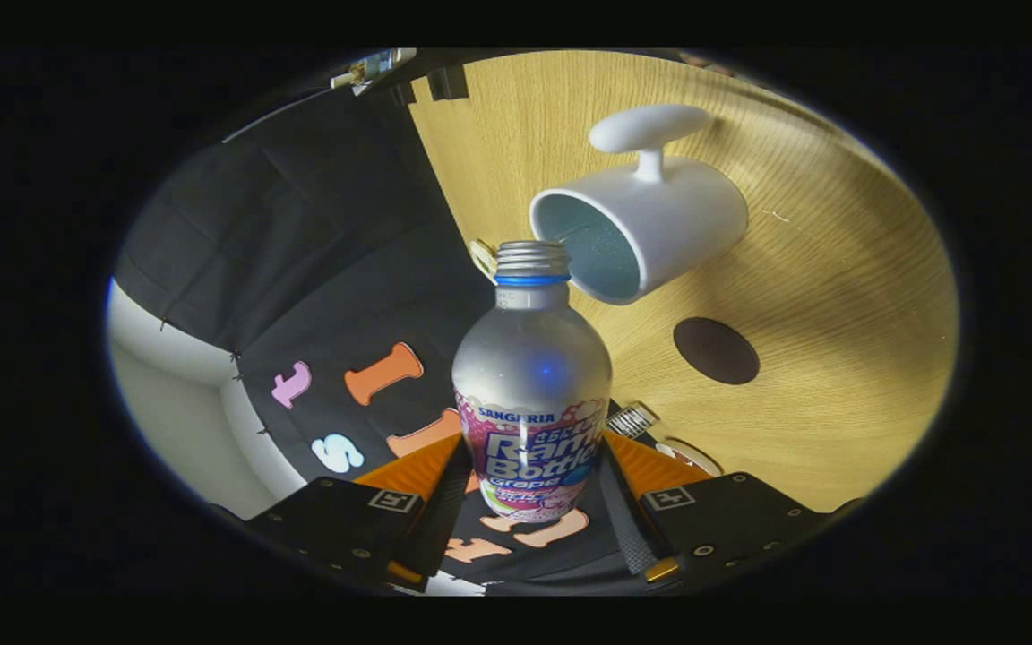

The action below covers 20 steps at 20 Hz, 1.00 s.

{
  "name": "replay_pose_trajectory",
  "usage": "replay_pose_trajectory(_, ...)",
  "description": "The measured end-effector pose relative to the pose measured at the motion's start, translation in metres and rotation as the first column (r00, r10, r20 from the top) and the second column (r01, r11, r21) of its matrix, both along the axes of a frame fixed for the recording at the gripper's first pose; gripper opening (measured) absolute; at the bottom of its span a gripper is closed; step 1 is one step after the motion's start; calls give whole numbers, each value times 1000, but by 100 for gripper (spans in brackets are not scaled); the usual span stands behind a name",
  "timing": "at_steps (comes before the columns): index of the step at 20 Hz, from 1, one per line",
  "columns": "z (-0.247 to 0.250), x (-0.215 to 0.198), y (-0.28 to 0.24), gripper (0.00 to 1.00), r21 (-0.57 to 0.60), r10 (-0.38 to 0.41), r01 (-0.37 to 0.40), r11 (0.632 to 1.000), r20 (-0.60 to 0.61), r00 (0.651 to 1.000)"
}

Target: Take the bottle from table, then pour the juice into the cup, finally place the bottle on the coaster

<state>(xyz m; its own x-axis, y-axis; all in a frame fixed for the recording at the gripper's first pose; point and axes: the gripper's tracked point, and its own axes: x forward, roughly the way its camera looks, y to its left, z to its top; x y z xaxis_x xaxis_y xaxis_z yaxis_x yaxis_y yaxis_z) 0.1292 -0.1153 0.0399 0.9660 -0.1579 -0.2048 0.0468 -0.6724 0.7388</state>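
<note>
Both fingers (529, 488) clamp the uncapped "Sangaria" grape bottle (531, 394), seemingly tipped toward cup (650, 224).

Wooden table (838, 296), light grain, warm light on it. Black cloth wall (319, 269) beside it, creased and pinned in panels. Pale white surface (167, 376) past the cloth's edge.

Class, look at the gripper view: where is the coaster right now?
The dark round coaster lies bare on the wooden table, beyond the gripper, beside the bottle that the gripper holds, next to the white cup.
</note>
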Motion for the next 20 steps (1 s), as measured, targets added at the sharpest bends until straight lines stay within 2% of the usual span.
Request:
replay_pose_trajectory(15,14,1,-14,76,136,-73,64,989,67,995)
replay_pose_trajectory(20,18,2,-12,76,166,-77,63,984,80,994)
